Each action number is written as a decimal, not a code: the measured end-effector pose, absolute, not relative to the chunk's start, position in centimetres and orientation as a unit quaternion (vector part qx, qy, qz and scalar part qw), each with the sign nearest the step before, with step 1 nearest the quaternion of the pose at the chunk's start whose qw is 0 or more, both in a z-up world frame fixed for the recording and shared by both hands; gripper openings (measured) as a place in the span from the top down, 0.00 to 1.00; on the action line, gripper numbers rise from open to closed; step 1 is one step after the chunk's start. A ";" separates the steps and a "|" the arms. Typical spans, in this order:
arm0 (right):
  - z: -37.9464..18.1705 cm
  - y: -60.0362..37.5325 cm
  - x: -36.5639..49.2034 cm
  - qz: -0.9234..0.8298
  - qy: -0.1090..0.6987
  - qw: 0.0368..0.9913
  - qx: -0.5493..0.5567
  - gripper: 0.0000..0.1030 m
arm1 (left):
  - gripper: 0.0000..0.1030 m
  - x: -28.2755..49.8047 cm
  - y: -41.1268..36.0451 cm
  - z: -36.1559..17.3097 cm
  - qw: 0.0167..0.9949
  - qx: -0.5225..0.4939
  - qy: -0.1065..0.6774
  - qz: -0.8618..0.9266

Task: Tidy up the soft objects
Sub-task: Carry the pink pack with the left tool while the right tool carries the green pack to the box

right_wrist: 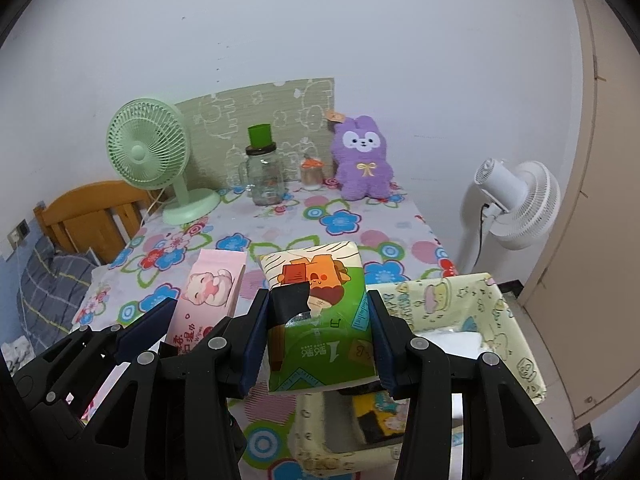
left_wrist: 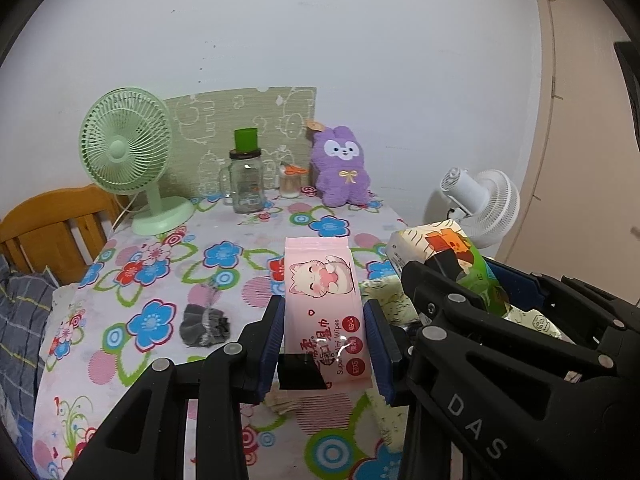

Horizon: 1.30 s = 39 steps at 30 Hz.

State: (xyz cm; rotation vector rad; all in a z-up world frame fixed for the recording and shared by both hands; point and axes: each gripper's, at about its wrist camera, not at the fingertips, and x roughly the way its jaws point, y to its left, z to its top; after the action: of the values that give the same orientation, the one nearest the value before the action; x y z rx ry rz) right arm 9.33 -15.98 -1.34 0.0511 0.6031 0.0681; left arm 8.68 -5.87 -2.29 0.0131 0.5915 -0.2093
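- The pink wipes pack (left_wrist: 322, 312) sits pinched between the blue pads of the left gripper (left_wrist: 325, 334), held up off the flowered tablecloth (left_wrist: 168, 280).
- The green tissue pack (right_wrist: 320, 320) is clamped the same way in the right gripper (right_wrist: 318, 340), jaws pressed against its sides, just beside the pink pack and above the near rim of the yellow fabric bin (right_wrist: 500, 300).
- The step in hand looks like carrying both packs to the bin; the next move likely calls for bringing each one over the bin's opening, lowering it and spreading the jaws, one gripper at a time so they do not collide.
- Readable writing: "Wipes" and Chinese characters with red dots on the pink pack; an upside-down "1" on the green pack; "DAS" on the right gripper's arm in the left view.
- Further out, a grey cloth (left_wrist: 205, 326) lies on the table and a purple plush rabbit (left_wrist: 342, 168) stands at the back, both likely still to sort.
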 end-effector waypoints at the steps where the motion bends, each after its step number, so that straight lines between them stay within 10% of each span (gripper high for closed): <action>1: -1.4 -16.2 9.3 0.032 0.296 0.954 0.026 0.52 | 0.61 8.7 -6.1 -2.3 0.951 0.006 0.290 -0.104; 39: -5.1 -26.8 9.6 -0.046 0.329 0.940 0.074 0.52 | 0.61 10.4 -16.7 -5.7 0.926 0.054 0.322 -0.190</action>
State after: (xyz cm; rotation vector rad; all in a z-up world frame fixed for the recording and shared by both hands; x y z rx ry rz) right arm 9.63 -26.82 -5.06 0.1507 0.6708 -0.0942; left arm 10.44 -16.73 -5.73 0.1098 0.6607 -0.3892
